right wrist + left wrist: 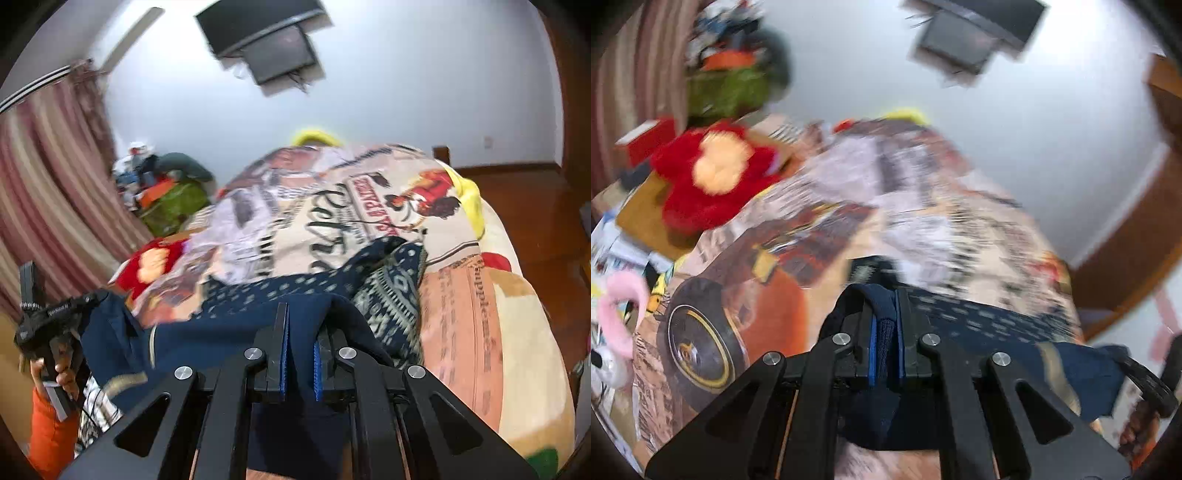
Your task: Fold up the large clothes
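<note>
Step in hand: you have one edge of the dark navy knitted garment with pale patterned bands [280, 291] pinched at two places and lifted off the printed cream and orange blanket on the bed [461, 306]; I judge this is the carry-over of a fold.

Left gripper [885, 317]: the jaws are closed tight, and a thick bunch of the navy cloth sits between the blue pads.

Right gripper [300, 332]: the jaws are also closed, with the navy cloth passing between the pads and hanging below them.

Garment place: most of it lies on the blanket, spread from your grippers toward the far end of the blanket; the patterned part lies crumpled on the right half of the blanket in the right wrist view.

Between the grippers: the held edge runs from one gripper to the other, and in the left wrist view it sags a little before it reaches the other tool.

How to do it well: keep both grips firm, and pull your hands gently apart so the edge becomes straight. Hold both hands at the same height, so the fold line comes parallel to the blanket edge.

Risk: the red plush toy with a pale face [709, 173] lies at the left side of the blanket; keep the cloth away from it.

Unclear: both pictures are blurred, so I cannot tell which part of the garment you hold.
</note>
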`<state>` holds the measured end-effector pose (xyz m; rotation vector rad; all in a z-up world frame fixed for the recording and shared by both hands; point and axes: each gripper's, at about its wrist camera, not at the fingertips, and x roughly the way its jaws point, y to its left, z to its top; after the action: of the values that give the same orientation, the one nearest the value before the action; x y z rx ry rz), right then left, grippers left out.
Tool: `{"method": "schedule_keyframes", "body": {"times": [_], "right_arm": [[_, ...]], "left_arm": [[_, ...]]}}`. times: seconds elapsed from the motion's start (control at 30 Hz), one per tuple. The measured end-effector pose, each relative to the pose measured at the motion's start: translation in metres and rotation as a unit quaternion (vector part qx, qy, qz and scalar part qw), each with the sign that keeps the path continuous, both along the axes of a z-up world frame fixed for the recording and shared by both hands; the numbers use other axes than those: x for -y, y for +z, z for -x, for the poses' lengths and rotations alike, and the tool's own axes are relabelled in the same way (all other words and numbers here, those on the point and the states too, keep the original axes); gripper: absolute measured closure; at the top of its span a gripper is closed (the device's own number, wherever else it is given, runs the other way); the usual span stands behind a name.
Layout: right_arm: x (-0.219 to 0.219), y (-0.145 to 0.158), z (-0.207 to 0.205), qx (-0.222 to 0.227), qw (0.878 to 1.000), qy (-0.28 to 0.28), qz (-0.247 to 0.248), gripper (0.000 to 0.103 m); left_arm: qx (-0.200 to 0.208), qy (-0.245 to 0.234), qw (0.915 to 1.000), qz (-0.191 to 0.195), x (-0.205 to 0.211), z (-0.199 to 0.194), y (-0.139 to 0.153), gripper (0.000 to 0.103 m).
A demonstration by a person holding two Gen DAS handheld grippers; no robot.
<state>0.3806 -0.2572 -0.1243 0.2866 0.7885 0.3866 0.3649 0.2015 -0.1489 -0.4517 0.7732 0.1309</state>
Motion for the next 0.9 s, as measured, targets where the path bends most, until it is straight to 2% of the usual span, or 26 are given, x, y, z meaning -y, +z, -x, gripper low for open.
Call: {"method": "schedule_keyframes", "body": {"times": [0.07, 0.1, 0.23, 0.33, 0.4, 0.47, 0.5, 0.63, 0.77, 0.9], "right_arm": [[-0.002, -0.02, -0.032, -0.024, 1.0, -0.008, 0.01, 0.096], [-0.003, -0.03, -0.045, -0.037, 0.999, -0.01, 0.015, 0.096], [-0.009, -0.069, -0.087, -0.081, 0.996, -0.01, 0.038, 0.095], [-0.008, -0.091, -0.103, -0.1, 0.994, -0.004, 0.048, 0.095], [-0.005, -0.098, -0.109, -0.108, 0.993, 0.007, 0.046, 0.095], [-0.002, -0.1, -0.111, -0.11, 0.993, 0.021, 0.042, 0.095], [-0.002, -0.099, -0.112, -0.112, 0.992, 0.034, 0.045, 0.095], [0.001, -0.093, -0.11, -0.119, 0.989, 0.069, 0.053, 0.095], [0.006, -0.08, -0.103, -0.122, 0.987, 0.08, 0.059, 0.095], [0.009, -0.063, -0.092, -0.118, 0.987, 0.083, 0.072, 0.095]], "left_arm": [[-0.039, 0.007, 0.999, 0.023, -0.008, -0.023, -0.033, 0.096], [-0.056, 0.01, 0.9981, 0.022, -0.008, -0.033, -0.047, 0.096], [-0.113, -0.005, 0.9931, -0.032, 0.004, -0.066, -0.101, 0.096], [-0.126, -0.017, 0.991, -0.043, 0.01, -0.074, -0.122, 0.095], [-0.129, -0.034, 0.9886, -0.069, 0.017, -0.078, -0.13, 0.095], [-0.132, -0.051, 0.9848, -0.101, 0.025, -0.079, -0.132, 0.095], [-0.134, -0.064, 0.9809, -0.126, 0.032, -0.079, -0.131, 0.094], [-0.138, -0.104, 0.9669, -0.188, 0.043, -0.072, -0.122, 0.092], [-0.139, -0.12, 0.9625, -0.199, 0.044, -0.063, -0.104, 0.088], [-0.125, -0.115, 0.9677, -0.187, 0.042, -0.048, -0.072, 0.078]]}}
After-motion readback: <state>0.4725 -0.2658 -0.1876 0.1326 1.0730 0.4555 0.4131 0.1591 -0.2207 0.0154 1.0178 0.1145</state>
